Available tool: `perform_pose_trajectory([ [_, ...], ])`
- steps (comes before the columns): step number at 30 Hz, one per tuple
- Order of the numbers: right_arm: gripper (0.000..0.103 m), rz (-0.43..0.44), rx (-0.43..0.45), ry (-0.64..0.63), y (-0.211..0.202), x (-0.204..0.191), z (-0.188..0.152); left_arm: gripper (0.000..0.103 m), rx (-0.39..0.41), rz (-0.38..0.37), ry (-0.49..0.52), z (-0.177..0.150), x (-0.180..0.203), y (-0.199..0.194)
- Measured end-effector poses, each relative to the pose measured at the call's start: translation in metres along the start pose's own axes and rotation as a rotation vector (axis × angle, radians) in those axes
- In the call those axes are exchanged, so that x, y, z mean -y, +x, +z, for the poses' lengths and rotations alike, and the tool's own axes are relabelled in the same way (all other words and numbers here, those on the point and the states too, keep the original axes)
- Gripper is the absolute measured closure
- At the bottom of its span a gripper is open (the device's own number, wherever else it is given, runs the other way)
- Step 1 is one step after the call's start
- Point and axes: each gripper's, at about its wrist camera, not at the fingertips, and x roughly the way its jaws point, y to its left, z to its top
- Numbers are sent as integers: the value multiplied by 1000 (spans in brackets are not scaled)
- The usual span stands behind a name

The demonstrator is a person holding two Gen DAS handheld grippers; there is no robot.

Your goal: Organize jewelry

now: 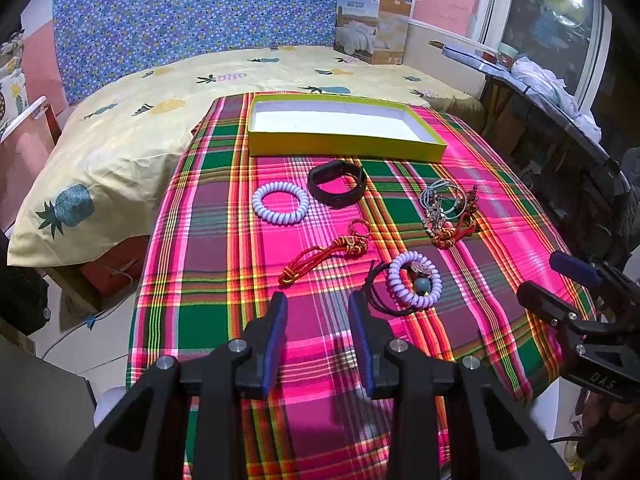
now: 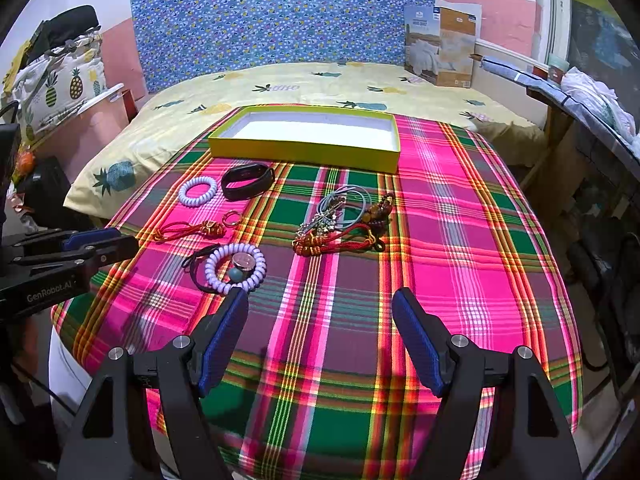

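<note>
Hovering over the plaid cloth (image 1: 320,360), the left gripper (image 1: 318,312) has its fingers moderately parted and empty; the right gripper (image 2: 320,312) gapes wider, grasping nothing — its left fingertip just overlaps the lilac coil bracelet (image 2: 236,267) in view. Beyond the cloth lies a pineapple-print bedsheet (image 2: 280,84); a blue patterned headboard (image 2: 280,12) stands behind. Jewelry sits loose mid-cloth; the yellow box (image 1: 344,144) — long axis left-to-right — lies open at the far edge.
</note>
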Motion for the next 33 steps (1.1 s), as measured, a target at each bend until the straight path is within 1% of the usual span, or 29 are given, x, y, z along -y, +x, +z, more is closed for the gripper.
perform_pose_trajectory([
  [8,29,1,0,1,0,0,0,70,-2,-2,-3,0,0,0],
  [12,29,1,-1,1,1,-1,0,70,-3,-24,-13,0,-1,-1],
  [19,29,5,-2,3,0,0,0,70,5,-28,-11,0,-1,-1],
  [29,29,26,4,23,9,0,1,70,27,-12,-36,11,-14,8],
  [33,29,39,-3,45,17,12,9,70,28,-4,-43,18,-21,16],
])
